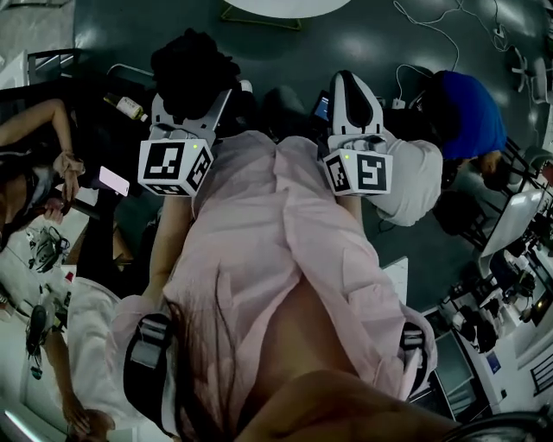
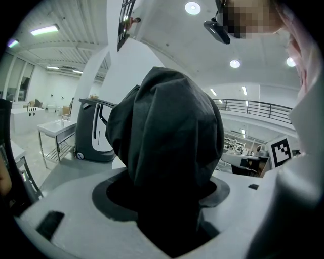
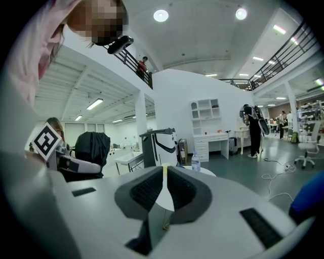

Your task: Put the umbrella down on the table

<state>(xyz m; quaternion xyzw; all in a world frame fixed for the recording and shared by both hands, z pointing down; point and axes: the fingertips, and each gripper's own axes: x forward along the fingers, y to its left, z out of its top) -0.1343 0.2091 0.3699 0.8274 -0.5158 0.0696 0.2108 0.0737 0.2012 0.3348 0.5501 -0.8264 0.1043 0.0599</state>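
Observation:
A folded black umbrella [image 1: 193,62] sticks out of my left gripper [image 1: 191,93], held high in front of the pink shirt. In the left gripper view its dark fabric [image 2: 169,144] fills the middle, and the left gripper [image 2: 167,205] is shut on it. My right gripper [image 1: 351,85] is held level beside it, a little apart. Its pads [image 3: 147,191] meet with nothing between them, so the right gripper [image 3: 164,189] is shut. The right gripper view also shows the umbrella [image 3: 92,146] off to the left. A round white table [image 1: 285,7] lies far ahead on the floor.
A water bottle [image 3: 196,162] stands on the round table's edge [image 3: 205,172]. A person in blue [image 1: 467,112] crouches at the right near cluttered desks [image 1: 510,285]. Seated people and a desk [image 1: 34,250] are at the left. Cables [image 1: 432,30] trail across the dark floor.

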